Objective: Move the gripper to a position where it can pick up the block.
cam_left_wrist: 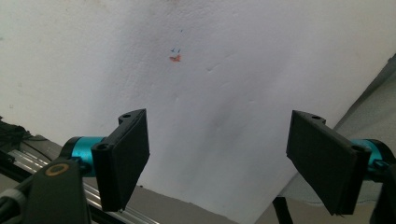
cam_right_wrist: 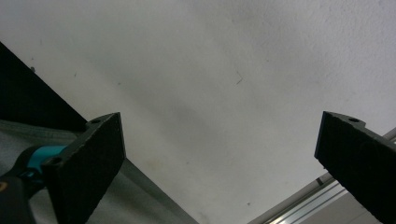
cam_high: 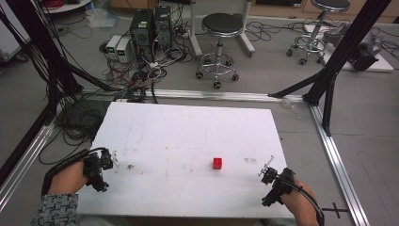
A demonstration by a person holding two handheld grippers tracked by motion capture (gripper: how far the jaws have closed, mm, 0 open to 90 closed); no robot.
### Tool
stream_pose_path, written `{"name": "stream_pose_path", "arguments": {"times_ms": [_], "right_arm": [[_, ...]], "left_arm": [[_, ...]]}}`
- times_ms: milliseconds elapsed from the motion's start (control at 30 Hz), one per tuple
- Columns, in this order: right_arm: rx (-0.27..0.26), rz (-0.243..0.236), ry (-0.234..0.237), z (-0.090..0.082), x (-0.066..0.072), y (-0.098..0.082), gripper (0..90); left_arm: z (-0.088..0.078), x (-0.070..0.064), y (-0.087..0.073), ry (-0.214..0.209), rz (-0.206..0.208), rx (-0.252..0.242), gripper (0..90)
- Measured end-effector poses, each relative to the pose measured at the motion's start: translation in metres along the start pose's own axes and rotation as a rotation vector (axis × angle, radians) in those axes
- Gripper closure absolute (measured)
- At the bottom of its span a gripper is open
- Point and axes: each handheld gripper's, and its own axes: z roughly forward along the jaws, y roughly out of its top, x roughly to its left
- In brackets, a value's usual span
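A small red cube (cam_high: pixel 217 163) is sitting alone on the white desk (cam_high: pixel 188 136), right of centre and toward the near edge; its faces are reading bright, plain red, edges sharp, no markings legible from the high view. The left claw (cam_high: pixel 109 165) is hovering at the desk's near-left edge, the right claw (cam_high: pixel 265 168) at the near-right, the cube lying between them and nearer the right one, touching neither. The left gripper view is showing its two black jaws standing wide apart over bare white surface, with a small orange-red smudge (cam_left_wrist: pixel 175 58) and faint dark ticks beside it. The right gripper view is likewise showing jaws spread wide, nothing between them, over plain white desk with a faint hairline scratch (cam_right_wrist: pixel 239 78). The high view alone is giving the floor beyond: two round stools (cam_high: pixel 221 23), computer towers (cam_high: pixel 150 26), tangled cables (cam_high: pixel 136 70).
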Motion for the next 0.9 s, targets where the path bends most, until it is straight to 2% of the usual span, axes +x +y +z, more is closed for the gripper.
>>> {"name": "stream_pose_path", "arguments": {"times_ms": [433,767,900], "right_arm": [[0.009,-0.02,0.0,-0.007,0.002,0.003,1.0],[0.017,-0.044,-0.007,-0.013,-0.001,0.007,1.0],[0.022,-0.046,-0.011,-0.016,-0.003,0.008,1.0]], "left_arm": [[-0.005,0.0,-0.001,0.006,-0.001,-0.011,21.6],[-0.005,0.0,-0.001,0.006,0.005,-0.014,21.6],[-0.005,0.0,-0.001,0.001,-0.006,-0.024,21.6]]}}
